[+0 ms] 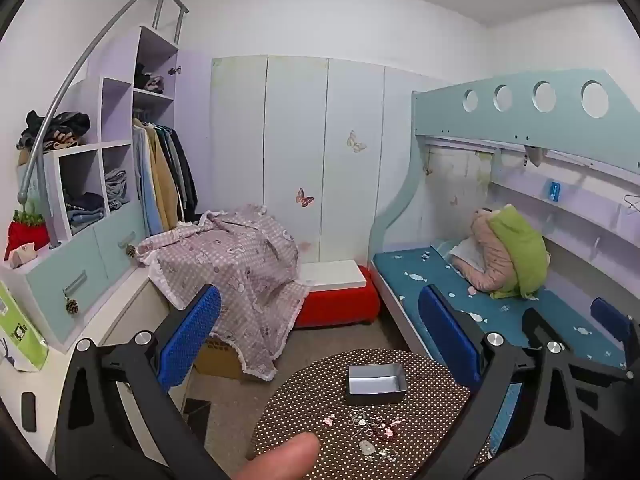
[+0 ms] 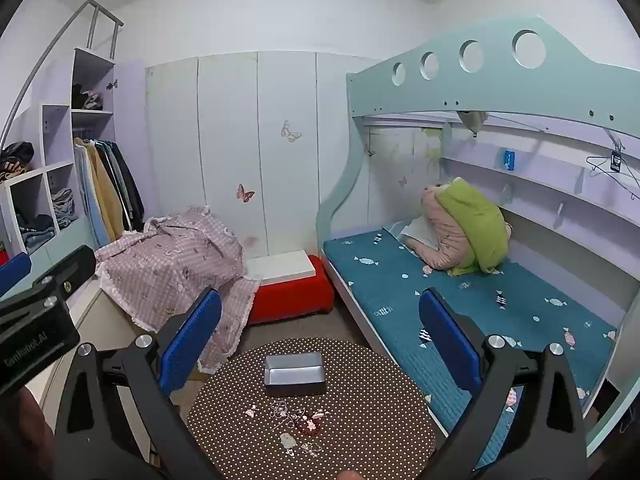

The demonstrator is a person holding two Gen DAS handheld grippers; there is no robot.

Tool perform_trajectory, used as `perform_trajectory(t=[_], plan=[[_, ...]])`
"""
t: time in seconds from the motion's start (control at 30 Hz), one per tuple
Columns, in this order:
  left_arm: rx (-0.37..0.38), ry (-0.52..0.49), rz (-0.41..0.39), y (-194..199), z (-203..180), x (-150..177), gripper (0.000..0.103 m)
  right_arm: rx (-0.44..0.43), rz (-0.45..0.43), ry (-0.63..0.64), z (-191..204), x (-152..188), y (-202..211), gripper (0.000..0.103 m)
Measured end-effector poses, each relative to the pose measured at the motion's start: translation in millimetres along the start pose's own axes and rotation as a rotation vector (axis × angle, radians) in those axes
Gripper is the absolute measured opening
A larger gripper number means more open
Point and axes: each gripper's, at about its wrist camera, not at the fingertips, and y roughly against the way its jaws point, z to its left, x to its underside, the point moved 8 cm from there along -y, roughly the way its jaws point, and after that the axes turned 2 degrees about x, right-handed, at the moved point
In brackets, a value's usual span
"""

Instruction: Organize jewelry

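Note:
A small pile of jewelry (image 1: 370, 430) lies on a round brown polka-dot table (image 1: 312, 400); it also shows in the right wrist view (image 2: 294, 420). An open grey box (image 1: 376, 382) stands behind the pile, empty as far as I can see, also in the right wrist view (image 2: 294, 372). My left gripper (image 1: 320, 328) is open, held high above the table, nothing between its blue pads (image 1: 188, 336). My right gripper (image 2: 320, 328) is open and empty, also well above the table. The right gripper shows at the right edge of the left wrist view.
A bunk bed with a teal mattress (image 2: 460, 304) stands right of the table. A red stool (image 2: 292, 300) with a white board sits behind it. A checked cloth (image 2: 176, 264) drapes over a desk at left. Shelves and hanging clothes (image 1: 160, 172) fill the far left.

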Motion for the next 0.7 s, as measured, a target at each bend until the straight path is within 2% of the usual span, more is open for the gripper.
perform_trajectory(t=[0.13,0.17,0.7], plan=[[-0.012,-0.026,0.004,0.6,-5.1,0.7,0.098,-0.003,-0.009,0.0,0.0,-0.4,0.9,0.096],[-0.008,0.007,0.004,-0.7,-1.2,3.9,0.098,-0.001,-0.01,0.003,0.0,-0.2,0.8,0.096],[-0.029,0.011,-0.001,-6.5,2.1,5.8,0.098,0.005,-0.01,-0.002,-4.6,-5.9,-3.3,0.095]])
